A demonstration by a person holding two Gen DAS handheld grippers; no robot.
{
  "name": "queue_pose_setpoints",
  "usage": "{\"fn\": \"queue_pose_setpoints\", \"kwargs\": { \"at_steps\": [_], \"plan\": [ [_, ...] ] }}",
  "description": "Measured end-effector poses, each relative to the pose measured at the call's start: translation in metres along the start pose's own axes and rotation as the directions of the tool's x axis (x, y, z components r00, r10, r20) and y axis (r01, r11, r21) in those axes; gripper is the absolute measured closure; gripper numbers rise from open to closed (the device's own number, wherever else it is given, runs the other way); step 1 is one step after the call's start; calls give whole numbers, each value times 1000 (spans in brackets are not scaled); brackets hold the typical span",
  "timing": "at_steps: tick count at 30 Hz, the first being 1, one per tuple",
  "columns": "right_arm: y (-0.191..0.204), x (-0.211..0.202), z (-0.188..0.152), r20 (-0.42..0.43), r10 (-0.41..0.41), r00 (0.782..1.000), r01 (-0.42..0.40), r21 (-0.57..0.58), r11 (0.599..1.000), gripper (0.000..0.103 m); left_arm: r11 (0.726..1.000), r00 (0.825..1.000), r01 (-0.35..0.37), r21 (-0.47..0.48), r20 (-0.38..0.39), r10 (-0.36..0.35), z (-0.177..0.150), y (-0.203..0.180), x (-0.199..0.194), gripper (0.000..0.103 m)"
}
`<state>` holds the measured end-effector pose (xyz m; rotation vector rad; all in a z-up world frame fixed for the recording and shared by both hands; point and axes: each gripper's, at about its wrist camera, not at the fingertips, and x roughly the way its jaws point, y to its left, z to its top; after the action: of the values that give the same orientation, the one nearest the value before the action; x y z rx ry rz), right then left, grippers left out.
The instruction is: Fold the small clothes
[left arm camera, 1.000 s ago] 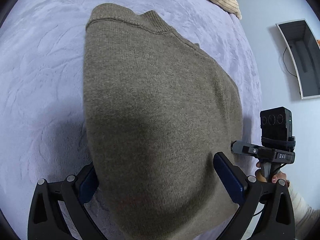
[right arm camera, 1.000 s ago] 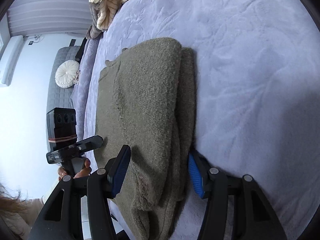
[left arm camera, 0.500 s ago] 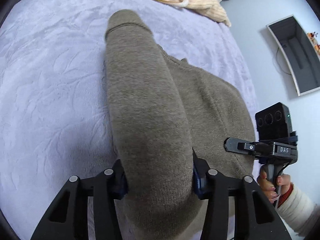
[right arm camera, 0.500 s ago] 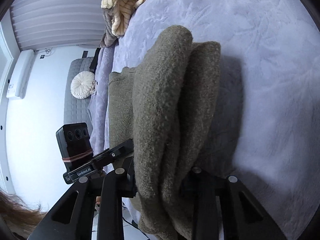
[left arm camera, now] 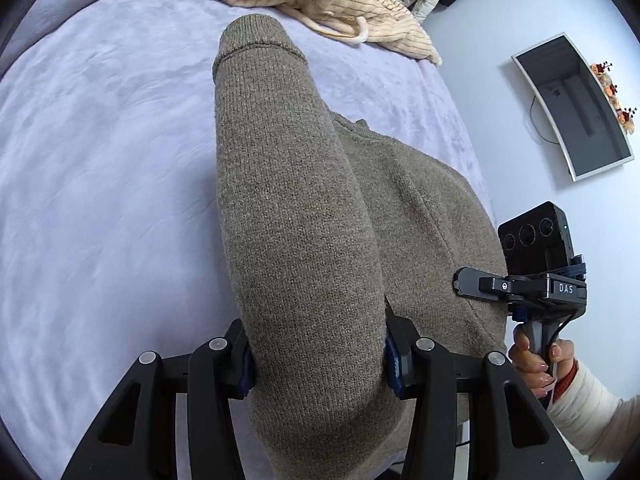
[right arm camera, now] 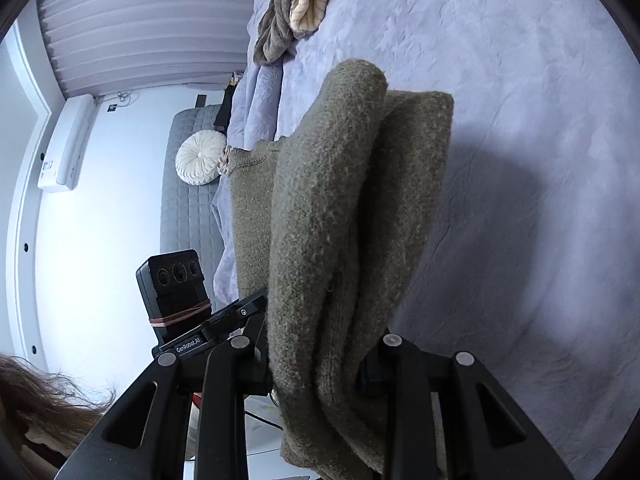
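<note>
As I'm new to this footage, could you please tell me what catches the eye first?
A brownish-olive knitted sweater fills the middle of both views, bunched and lifted off the lilac plush bedspread, clamped in the left tongs and right tongs. A cream ribbed garment lies crumpled at the far edge.

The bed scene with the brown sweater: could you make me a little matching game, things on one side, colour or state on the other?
Things:
1. sweater
2. blanket
3. striped garment
4. round cushion

Descriptions:
A. white, off the bed
B. cream, heaped at the far edge
C. olive-brown, gripped by both grippers
D. lilac, spread over the bed

Pairs: 1-C, 2-D, 3-B, 4-A
</note>
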<state>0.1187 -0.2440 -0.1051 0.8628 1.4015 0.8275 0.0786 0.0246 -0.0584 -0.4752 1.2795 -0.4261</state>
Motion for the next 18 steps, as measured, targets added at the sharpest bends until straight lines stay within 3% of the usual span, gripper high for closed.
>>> {"fn": "queue_pose_setpoints", "kwargs": {
  "at_steps": [9, 14, 18],
  "plan": [
    [5, 91, -37, -107, -1, 994, -2, -30, 1000, 72, 991, 995, -96, -95, 24, 98, -69, 65, -29, 53],
    [-3, 131, -36, -164, -105, 981, 94, -71, 993, 72, 974, 989, -147, -172, -3, 148, -95, 107, -12, 48],
    [-10, 136, -29, -161, -156, 974, 147, -70, 987, 69, 966, 990, -131, -221, 28, 141, -100, 117, -9, 40]
  ]
}}
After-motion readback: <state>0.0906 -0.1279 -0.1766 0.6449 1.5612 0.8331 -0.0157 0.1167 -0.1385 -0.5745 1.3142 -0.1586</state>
